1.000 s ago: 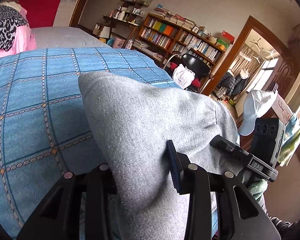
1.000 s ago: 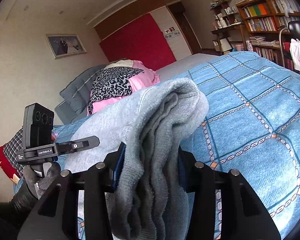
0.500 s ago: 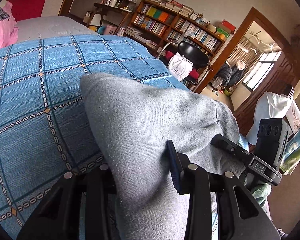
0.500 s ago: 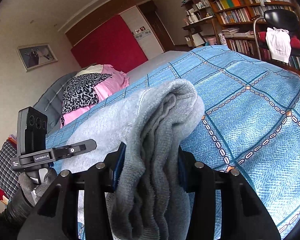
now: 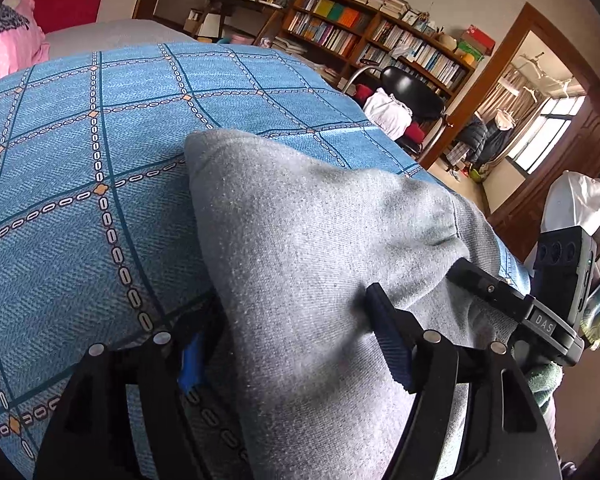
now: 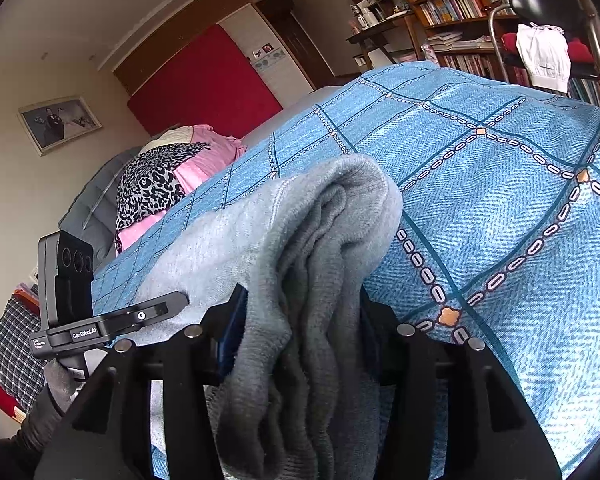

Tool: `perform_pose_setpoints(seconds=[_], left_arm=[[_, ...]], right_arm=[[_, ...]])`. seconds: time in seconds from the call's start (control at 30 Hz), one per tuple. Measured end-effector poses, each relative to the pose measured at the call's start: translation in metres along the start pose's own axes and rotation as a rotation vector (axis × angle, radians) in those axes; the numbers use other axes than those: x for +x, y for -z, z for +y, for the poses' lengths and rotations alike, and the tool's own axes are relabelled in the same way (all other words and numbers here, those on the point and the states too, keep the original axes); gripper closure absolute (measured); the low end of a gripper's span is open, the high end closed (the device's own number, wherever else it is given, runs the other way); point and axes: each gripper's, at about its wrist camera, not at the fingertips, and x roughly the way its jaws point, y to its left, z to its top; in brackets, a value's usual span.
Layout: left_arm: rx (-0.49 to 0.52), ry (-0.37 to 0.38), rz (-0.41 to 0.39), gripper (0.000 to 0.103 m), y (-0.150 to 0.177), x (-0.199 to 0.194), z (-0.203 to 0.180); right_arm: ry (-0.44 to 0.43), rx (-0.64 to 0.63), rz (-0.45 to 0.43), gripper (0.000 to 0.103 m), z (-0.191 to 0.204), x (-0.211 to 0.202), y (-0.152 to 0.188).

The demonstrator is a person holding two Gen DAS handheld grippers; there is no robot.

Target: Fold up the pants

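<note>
Pants (image 5: 320,248), grey and thick, lie bunched over the blue checked bed cover (image 5: 80,160), and I hold them at two places. My left fingers (image 5: 284,344) pinch a smooth fold of the cloth, which rises in a hump ahead of them. My right fingers (image 6: 300,320) clamp a stack of several ribbed layers (image 6: 332,240) draped over the bed (image 6: 500,200).
</note>
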Motion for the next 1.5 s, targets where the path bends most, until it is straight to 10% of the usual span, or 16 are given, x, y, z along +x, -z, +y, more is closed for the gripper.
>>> perform_pose_setpoints(seconds=[0.33,0.7,1.5], left_arm=[[0.124,-0.205,-0.053,0.03,0.046,-0.04,-0.025],[0.126,-0.249,-0.084,0.03,0.074,-0.043,-0.033],[0.197,-0.411,-0.318,0.012,0.12,-0.094,-0.06]], right_arm=[[0.001,0.034,-0.109,0.042,0.002,-0.049,0.023],[0.345,-0.078,-0.047,0.04,0.02,-0.049,0.057],[0.473,-0.196,-0.262,0.017,0.098,-0.092,0.129]])
